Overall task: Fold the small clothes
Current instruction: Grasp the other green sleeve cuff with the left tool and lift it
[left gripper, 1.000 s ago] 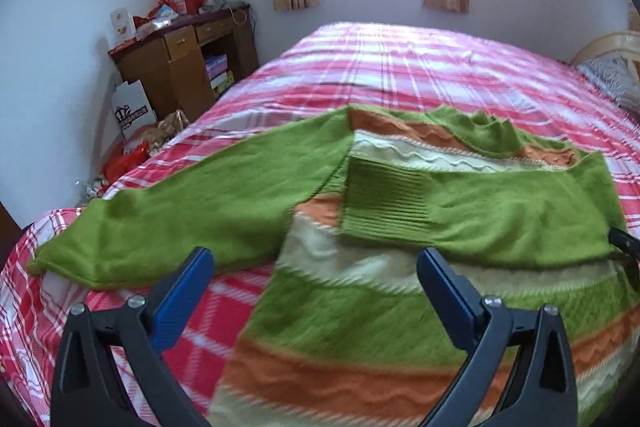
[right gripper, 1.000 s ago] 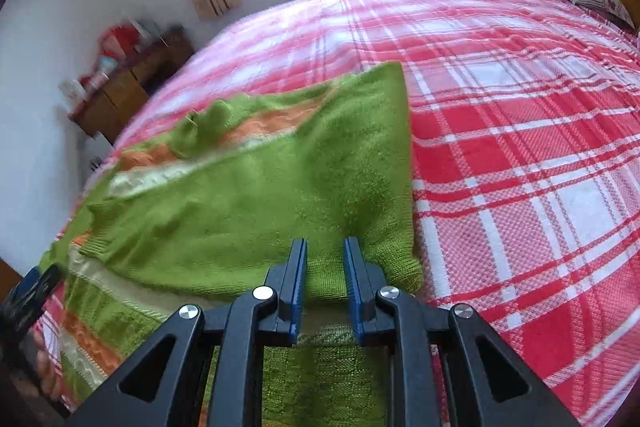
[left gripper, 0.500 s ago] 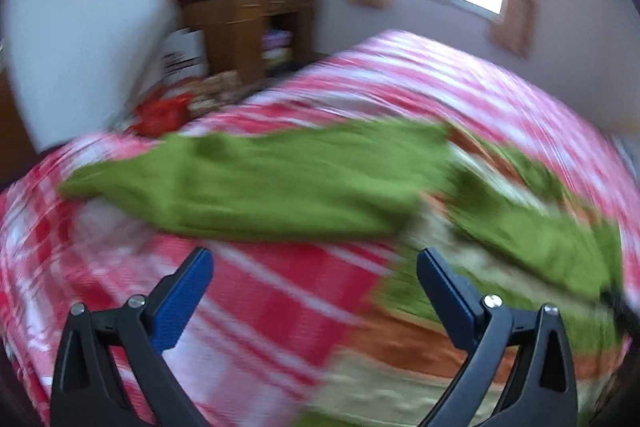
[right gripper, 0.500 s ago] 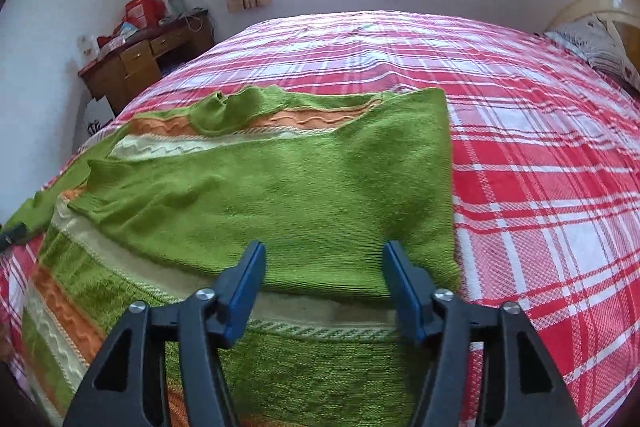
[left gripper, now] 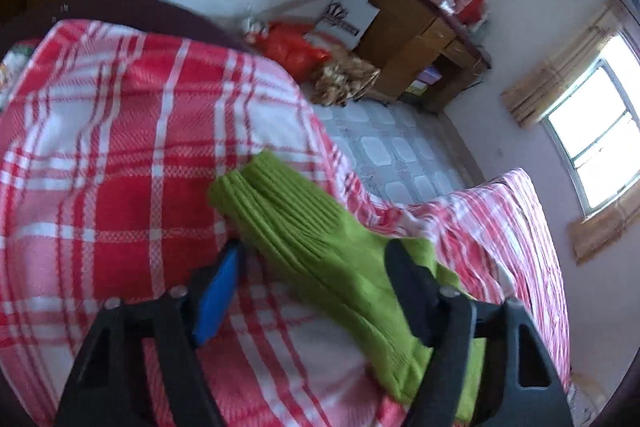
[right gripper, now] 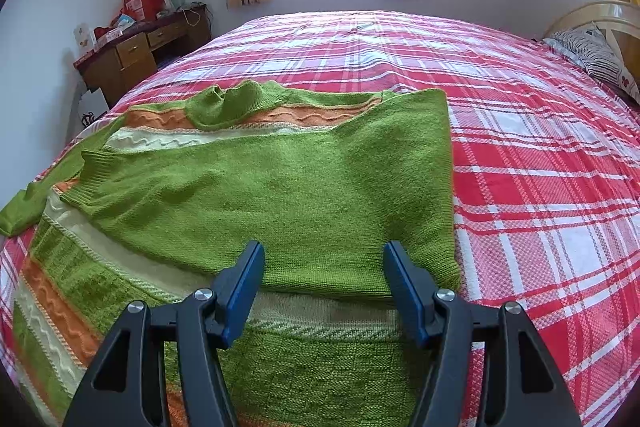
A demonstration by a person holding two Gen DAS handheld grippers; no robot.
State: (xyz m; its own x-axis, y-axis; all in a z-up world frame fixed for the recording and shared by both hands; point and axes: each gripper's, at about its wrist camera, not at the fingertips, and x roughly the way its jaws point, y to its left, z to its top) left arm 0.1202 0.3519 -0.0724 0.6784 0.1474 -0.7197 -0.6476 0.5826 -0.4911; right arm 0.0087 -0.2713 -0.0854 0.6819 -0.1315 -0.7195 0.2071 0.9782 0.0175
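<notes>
Green-orange striped sweater [right gripper: 256, 187], one sleeve folded across, left fingers [left gripper: 218, 291] closing round cuff [left gripper: 256, 195], right fingers [right gripper: 244, 283] open.

You find no text you can actually read here. At about one o'clock in your left wrist view, a white paper bag [left gripper: 352, 17] leaning by the wooden desk [left gripper: 416, 55] carries a dark crown-like emblem over a dark band, its lettering too blurred to make out. The red packages [right gripper: 138, 3] on that desk show only illegible marks.
</notes>
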